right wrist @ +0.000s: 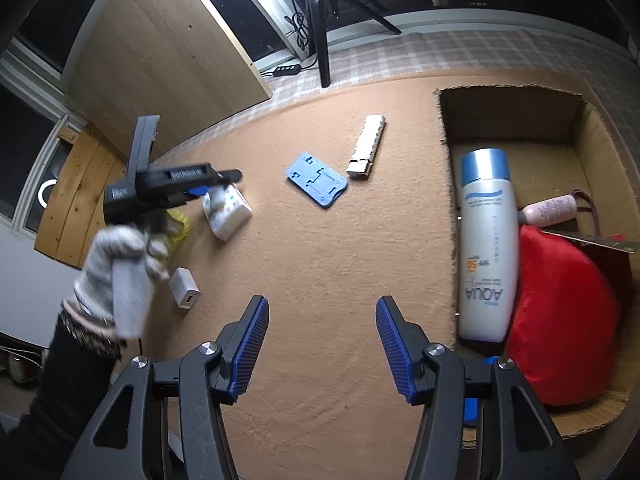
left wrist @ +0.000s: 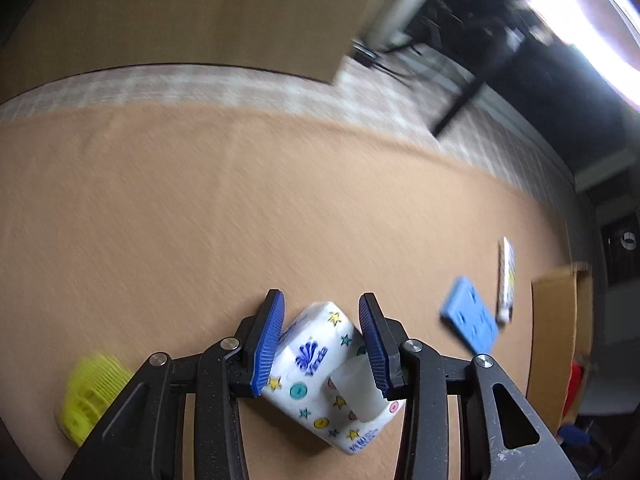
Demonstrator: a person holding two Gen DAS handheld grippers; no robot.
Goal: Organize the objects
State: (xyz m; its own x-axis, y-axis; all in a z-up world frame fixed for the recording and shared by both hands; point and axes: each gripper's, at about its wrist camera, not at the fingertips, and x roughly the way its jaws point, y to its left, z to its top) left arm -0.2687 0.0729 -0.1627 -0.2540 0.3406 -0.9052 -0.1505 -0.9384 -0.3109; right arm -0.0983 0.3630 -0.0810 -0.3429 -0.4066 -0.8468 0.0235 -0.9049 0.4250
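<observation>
the left gripper (left wrist: 322, 340) straddles a white tissue pack (left wrist: 320, 372) lying on the tan desk (left wrist: 200, 200); its blue fingers (left wrist: 266, 344) flank the pack, though whether they press it i cannot tell. the right gripper (right wrist: 322, 348) hovers with fingers released and nothing between them, beside the cardboard box (right wrist: 600, 140) holding a sunscreen bottle (right wrist: 486, 240).

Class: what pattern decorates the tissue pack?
Coloured stars and buttons on white tissue pack; clearest in left wrist view.
</observation>
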